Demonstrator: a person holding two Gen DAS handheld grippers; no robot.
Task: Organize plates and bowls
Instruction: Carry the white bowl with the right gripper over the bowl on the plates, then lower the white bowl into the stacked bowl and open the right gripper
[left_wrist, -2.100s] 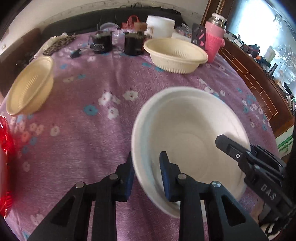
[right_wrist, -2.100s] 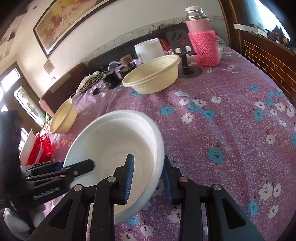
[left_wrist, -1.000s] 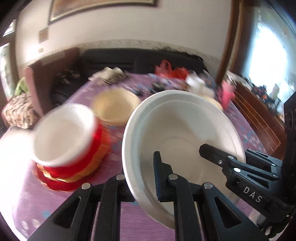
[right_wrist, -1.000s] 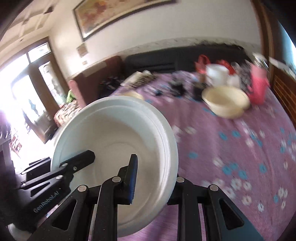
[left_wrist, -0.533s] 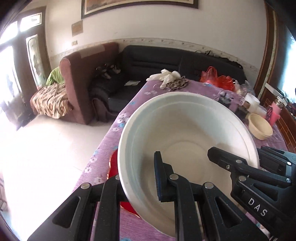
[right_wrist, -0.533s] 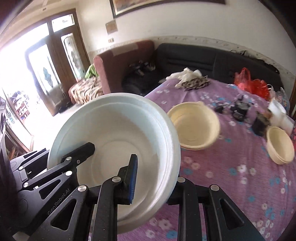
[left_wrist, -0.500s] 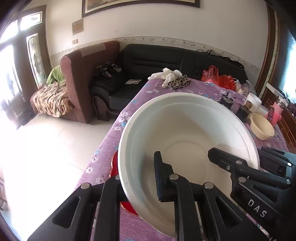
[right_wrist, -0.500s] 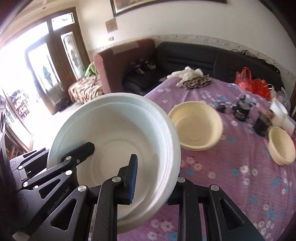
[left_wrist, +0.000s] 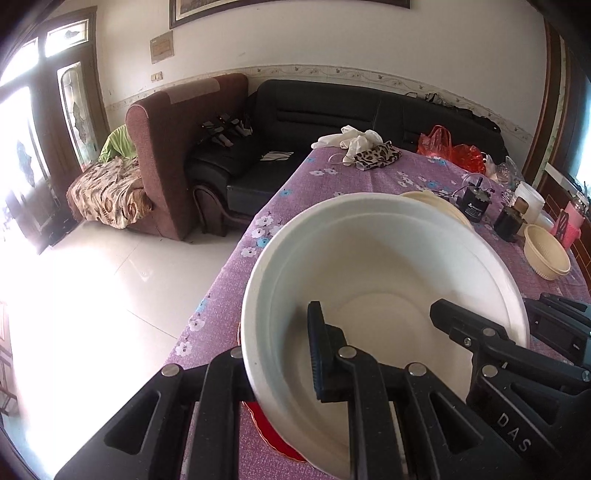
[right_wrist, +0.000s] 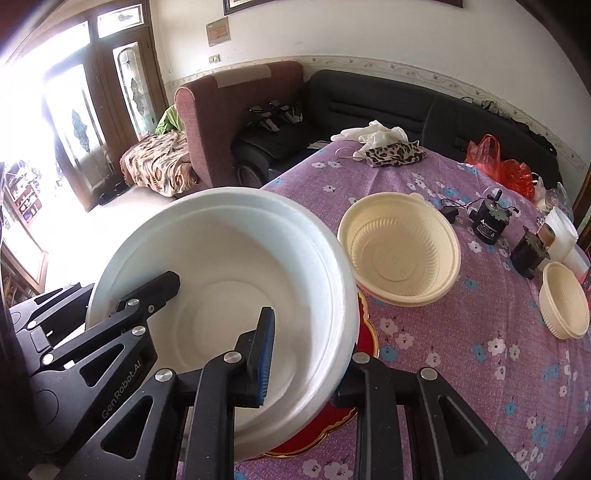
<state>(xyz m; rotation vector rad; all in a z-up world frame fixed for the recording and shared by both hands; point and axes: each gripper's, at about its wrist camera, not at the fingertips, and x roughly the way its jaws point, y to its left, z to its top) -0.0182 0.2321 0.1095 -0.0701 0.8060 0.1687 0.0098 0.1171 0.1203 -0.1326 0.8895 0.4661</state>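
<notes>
A large white foam bowl (left_wrist: 388, 266) (right_wrist: 229, 266) hangs tilted above the table's left edge, held from both sides. My left gripper (left_wrist: 280, 365) is shut on its near left rim, one finger inside and one outside; the right wrist view shows it as a black clamp, the left gripper (right_wrist: 147, 291). My right gripper (right_wrist: 310, 362) is shut on the opposite rim, and the left wrist view shows the right gripper (left_wrist: 476, 336) reaching into the bowl. Just below the bowl lies a red plate with a gold rim (right_wrist: 365, 332) (left_wrist: 269, 432), mostly hidden.
A cream ribbed bowl (right_wrist: 399, 251) (left_wrist: 436, 199) sits right behind the white one, a smaller cream bowl (right_wrist: 565, 306) (left_wrist: 546, 254) farther right. Black gadgets (right_wrist: 491, 221), a white cup (right_wrist: 561, 229) and a leopard cloth (right_wrist: 395, 151) lie on the purple tablecloth (right_wrist: 480, 369). The table edge (left_wrist: 221, 280) drops to tiled floor.
Both grippers carried the white bowl leftward across the table, from its middle to the left edge above the red plate. In the last half second it only drifted slightly.
</notes>
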